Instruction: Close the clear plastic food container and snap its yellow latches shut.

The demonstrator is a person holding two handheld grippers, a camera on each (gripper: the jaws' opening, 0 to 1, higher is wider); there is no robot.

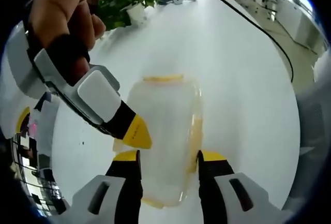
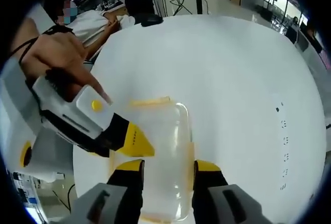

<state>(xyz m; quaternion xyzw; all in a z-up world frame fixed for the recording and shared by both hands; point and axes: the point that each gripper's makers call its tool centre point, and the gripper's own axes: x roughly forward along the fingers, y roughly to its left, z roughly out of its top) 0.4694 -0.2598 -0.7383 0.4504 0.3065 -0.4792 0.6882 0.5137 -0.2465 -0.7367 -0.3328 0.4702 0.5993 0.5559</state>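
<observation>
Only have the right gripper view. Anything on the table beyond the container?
Observer: Yes. In the left gripper view a potted plant stands near the far edge of the table, well beyond the container.
Operator: Any cables near the work area?
Observer: One black cable runs across the far right part of the table and off its edge, apart from the container.

No readable text, labels or numbers anywhere.
</observation>
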